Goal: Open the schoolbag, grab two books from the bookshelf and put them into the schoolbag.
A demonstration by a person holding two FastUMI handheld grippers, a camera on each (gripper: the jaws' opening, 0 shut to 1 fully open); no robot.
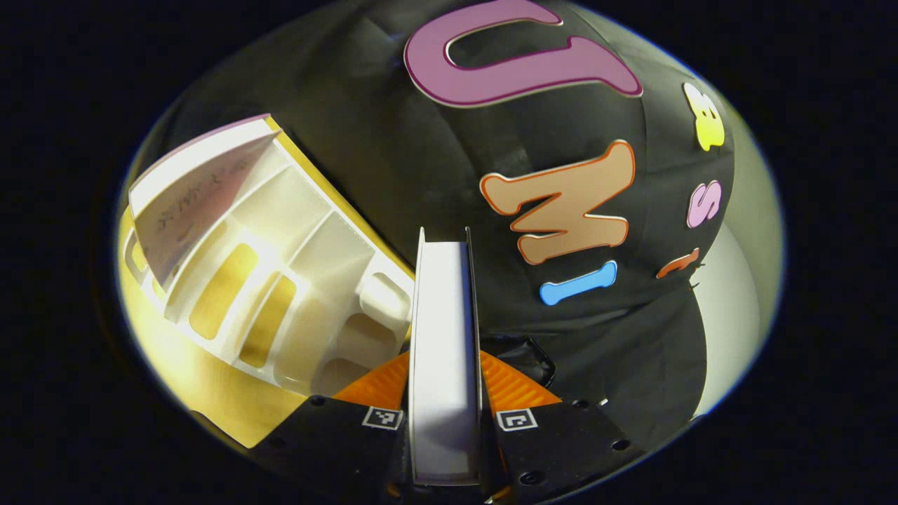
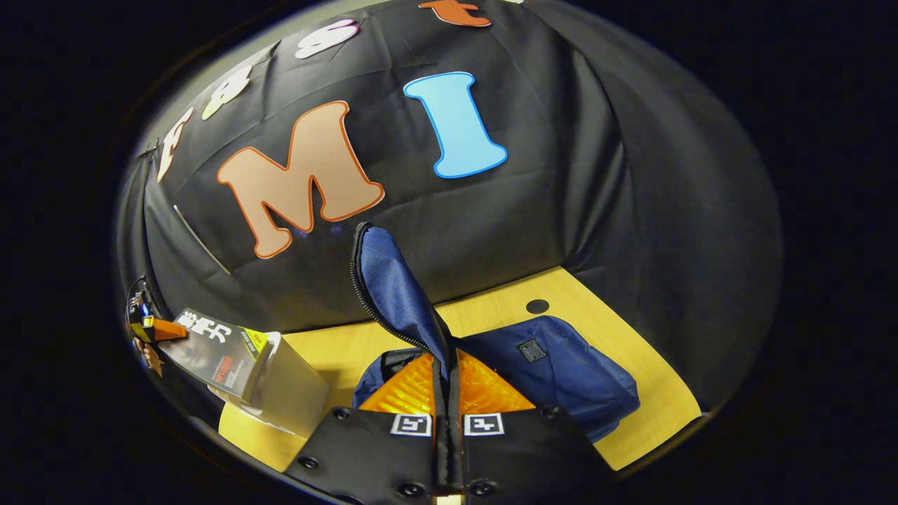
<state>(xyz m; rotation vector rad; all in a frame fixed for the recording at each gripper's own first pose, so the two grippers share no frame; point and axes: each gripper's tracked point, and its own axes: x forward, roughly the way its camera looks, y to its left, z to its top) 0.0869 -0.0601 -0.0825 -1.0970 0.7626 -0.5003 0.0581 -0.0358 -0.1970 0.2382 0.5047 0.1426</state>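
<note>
In the left gripper view my left gripper [image 1: 444, 368] is shut on a book [image 1: 442, 308], held upright with its white page edge facing the camera. To its left lies the white bookshelf [image 1: 295, 280], with another pale book [image 1: 200, 193] leaning in its far slot. In the right gripper view my right gripper [image 2: 447, 375] is shut on the zipper-edged flap [image 2: 393, 287] of the blue schoolbag [image 2: 561, 372] and holds it raised. The bag lies on the yellow table [image 2: 631, 337]. At the left the same held book [image 2: 224, 351] shows its dark cover, with the left gripper [image 2: 151, 328] behind it.
The black cloth wall closes off the back of the table in both views. A small dark round mark [image 2: 537, 306] sits on the tabletop behind the bag. The yellow table [image 1: 175, 358] runs under the bookshelf to its near edge.
</note>
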